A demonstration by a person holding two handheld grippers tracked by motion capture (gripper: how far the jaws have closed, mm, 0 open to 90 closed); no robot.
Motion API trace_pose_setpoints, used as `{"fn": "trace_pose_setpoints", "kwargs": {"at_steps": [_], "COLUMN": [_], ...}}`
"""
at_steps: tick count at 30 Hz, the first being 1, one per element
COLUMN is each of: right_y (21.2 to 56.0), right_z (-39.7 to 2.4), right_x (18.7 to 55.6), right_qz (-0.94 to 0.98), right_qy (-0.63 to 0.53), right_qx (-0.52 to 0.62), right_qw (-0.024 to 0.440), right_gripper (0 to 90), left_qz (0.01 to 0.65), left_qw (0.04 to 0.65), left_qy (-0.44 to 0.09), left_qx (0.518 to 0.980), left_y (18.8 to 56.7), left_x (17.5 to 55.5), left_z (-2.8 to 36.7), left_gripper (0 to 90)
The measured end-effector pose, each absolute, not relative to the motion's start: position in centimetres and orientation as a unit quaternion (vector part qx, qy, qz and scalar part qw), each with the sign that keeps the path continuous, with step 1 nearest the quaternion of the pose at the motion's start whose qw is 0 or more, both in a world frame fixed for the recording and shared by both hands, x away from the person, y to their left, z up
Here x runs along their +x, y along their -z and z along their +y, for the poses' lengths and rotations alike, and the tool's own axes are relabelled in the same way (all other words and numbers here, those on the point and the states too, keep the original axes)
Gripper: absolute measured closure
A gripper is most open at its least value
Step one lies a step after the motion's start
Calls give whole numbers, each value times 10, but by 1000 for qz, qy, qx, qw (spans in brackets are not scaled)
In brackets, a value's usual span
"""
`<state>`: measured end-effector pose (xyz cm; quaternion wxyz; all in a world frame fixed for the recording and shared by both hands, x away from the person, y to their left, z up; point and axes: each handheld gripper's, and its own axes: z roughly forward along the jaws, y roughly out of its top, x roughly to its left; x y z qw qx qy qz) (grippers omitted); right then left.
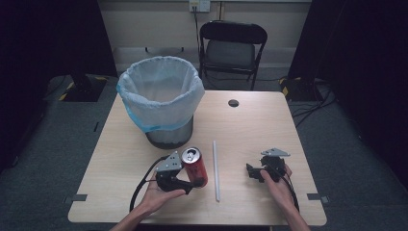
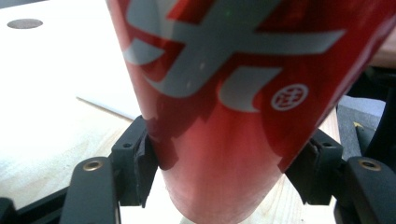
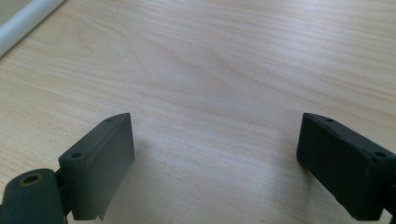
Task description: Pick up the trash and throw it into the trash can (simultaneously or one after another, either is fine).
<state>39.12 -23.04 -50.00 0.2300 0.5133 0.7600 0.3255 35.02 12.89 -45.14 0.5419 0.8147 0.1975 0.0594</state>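
The red can sits between the left gripper's jaws, both pads pressed against its sides low on the body, the can tilted in the high view and near the surface's front edge. Just to its right lies a white tube. Behind stands the lined bin, close by. The right gripper rests beyond the tube, jaws wide apart over bare wood, nothing between them.

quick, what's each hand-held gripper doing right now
Left hand-held gripper: closed on the red can, a jaw pressing each side.
Right hand-held gripper: open, nothing between its jaws, above the bare table.
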Motion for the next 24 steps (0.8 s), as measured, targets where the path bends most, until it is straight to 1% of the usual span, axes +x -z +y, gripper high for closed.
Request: {"fn": "trace_pose_setpoints", "kwargs": {"at_steps": [1,3,5,9,19,24], "right_y": [500,500,500,500,500,500], "right_z": [-230,-230,-230,-230,-230,-230], "right_x": [391,391,391,391,391,391], "right_qz": [760,760,760,760,760,760], "right_qy": [-325,-326,-326,-325,-326,-325], "right_qx": [513,513,513,513,513,514], "right_qw": [230,230,230,230,230,230], "right_gripper": [104,104,105,105,104,104], "left_qz": [189,192,194,203,212,207], "left_qw": [535,543,546,544,564,565], "left_qy": [-82,-70,-71,-82,-100,-105], "left_qx": [819,815,812,810,792,791], "left_y": [448,446,445,439,410,396], "left_x": [347,346,346,346,349,348], "left_z": [129,130,130,131,147,153], "left_gripper": [341,341,341,342,342,342]}}
